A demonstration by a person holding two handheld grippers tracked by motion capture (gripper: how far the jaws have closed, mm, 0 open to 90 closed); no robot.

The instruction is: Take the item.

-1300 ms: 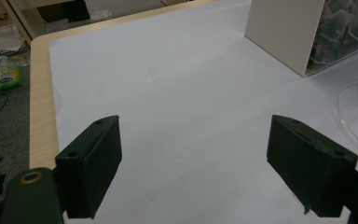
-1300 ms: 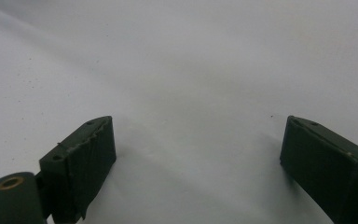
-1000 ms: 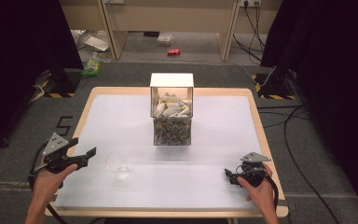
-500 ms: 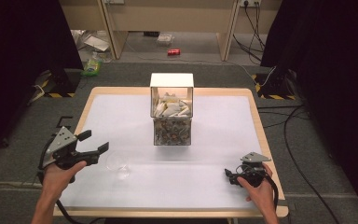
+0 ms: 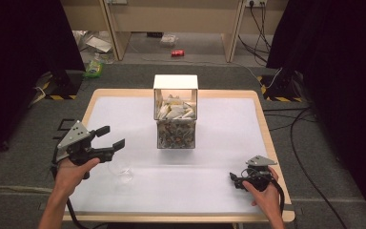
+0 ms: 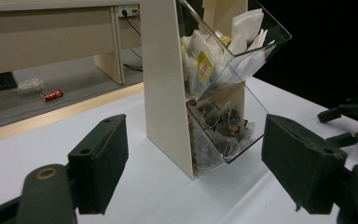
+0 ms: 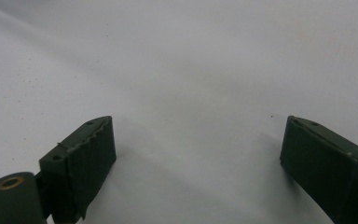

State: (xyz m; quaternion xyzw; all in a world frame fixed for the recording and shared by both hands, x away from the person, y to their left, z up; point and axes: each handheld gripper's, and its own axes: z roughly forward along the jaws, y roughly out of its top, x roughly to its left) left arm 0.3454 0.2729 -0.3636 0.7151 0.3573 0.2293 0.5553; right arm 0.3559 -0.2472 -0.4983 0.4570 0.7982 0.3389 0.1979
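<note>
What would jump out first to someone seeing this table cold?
The two-tier clear dispenser at the table's middle, stuffed with tea bags and white sachets, catches the eye first. Next comes the left gripper, raised over the table's left side with jaws wide and nothing between them, above a clear glass. The right gripper rests low at the near right corner, jaws open.

Cream-sided clear plastic dispenser box point(image 5: 175, 117) holds white packets above, dark ones below (yellow tags too); white table mat point(image 5: 219, 181), black gripper pads point(image 6: 100, 161).
</note>
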